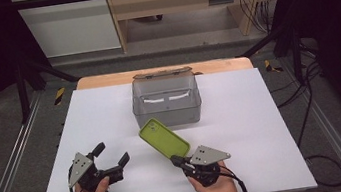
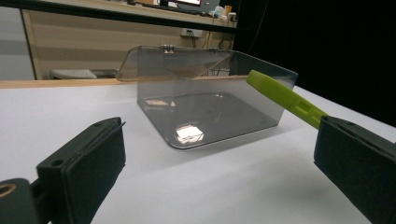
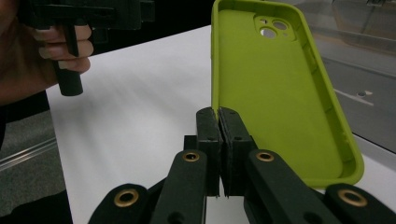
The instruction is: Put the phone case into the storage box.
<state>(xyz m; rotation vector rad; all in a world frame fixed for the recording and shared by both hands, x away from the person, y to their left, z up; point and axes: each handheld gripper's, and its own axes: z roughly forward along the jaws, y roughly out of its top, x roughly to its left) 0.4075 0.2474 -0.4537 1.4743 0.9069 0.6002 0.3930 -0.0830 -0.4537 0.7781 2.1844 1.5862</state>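
My right tongs (image 1: 175, 160) are clamped on the edge of the green phone case (image 1: 163, 137); in the right gripper view the two jaws sit pressed together on the case's side wall (image 3: 215, 70), with the hollow inside and the camera cut-out facing the camera. From the high view the case is held off the bench (image 1: 242, 116), slanting up and away from my right hand (image 1: 217, 186) toward the clear grey box (image 1: 167, 101). Its far end is just short of the box's near wall.

The box stands at the middle of the white bench top, near the far edge, with its lid (image 2: 173, 63) swung open at the back. Interior reads bare in the left gripper view.

My left tongs (image 1: 112, 154) are open, jaws wide apart with nothing between them, low over the bench to the left of the case and well apart from it. They point toward the box.
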